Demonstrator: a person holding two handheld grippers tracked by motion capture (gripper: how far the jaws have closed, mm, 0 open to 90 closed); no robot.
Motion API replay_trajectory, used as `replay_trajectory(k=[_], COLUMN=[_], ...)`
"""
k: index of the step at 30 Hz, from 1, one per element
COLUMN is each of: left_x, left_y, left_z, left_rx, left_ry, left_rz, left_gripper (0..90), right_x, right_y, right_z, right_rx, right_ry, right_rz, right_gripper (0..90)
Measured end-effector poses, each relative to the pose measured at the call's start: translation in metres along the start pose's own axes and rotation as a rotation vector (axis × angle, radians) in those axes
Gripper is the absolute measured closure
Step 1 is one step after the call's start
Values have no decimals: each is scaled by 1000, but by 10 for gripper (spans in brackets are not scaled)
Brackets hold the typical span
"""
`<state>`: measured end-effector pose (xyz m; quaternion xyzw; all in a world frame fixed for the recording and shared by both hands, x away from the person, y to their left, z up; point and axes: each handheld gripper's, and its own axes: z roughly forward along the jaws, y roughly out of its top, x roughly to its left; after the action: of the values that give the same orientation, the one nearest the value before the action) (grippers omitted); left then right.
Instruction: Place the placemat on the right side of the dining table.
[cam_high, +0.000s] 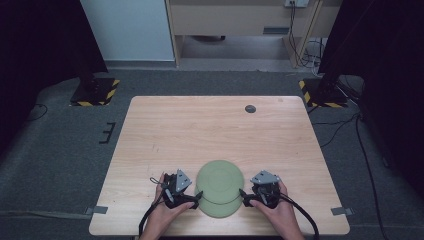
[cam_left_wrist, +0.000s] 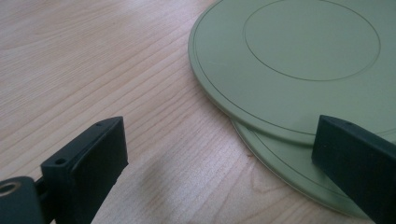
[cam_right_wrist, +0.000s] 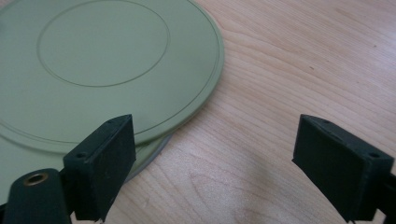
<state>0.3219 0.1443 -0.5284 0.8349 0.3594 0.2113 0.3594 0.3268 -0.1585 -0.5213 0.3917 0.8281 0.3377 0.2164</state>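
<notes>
Both tools, left (cam_high: 196, 196) and right (cam_high: 243, 196), jaws apart, flanking two stacked green plates (cam_high: 219, 181), top plate offset toward the table's (cam_high: 200, 130) far edge.

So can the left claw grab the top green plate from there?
Probably yes. The left claw is open right beside the top plate, which sits shifted on the bottom plate, so its edge overhangs, and nothing stands between.

looks like a lab or recording room to me: bare wooden table (cam_high: 220, 130) on grey carpet (cam_high: 60, 150), black curtains (cam_high: 35, 40) both sides, stand bases with hazard tape (cam_high: 95, 92), loose cables (cam_high: 350, 125), office desk (cam_high: 240, 20) behind.
</notes>
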Motion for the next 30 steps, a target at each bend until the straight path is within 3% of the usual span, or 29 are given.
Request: replay_trajectory(k=[2, 8, 14, 19, 25, 30], left_x=[-1, -3, -4, -5, -5, -6], left_y=[0, 4, 8, 8, 8, 8], left_z=[-1, -5, -8, -9, -7, -6], left_rx=[3, -5, -18, -15, -7, -5], left_ry=[-5, -6, -13, -18, -26, -35], left_rz=[4, 17, 13, 18, 18, 12], left_gripper=[29, 31, 31, 32, 30, 29], right_x=[-2, 0, 2, -3, -10, -12], right_y=[3, 24, 53, 67, 72, 71], right_z=[-2, -4, 4, 21, 42, 55], right_rx=[3, 47, 75, 120, 173, 193], right_ry=[22, 82, 133, 186, 280, 309], right_rz=[7, -80, -120, -107, -52, -18], right_gripper=[152, 150, 145, 134, 178, 176])
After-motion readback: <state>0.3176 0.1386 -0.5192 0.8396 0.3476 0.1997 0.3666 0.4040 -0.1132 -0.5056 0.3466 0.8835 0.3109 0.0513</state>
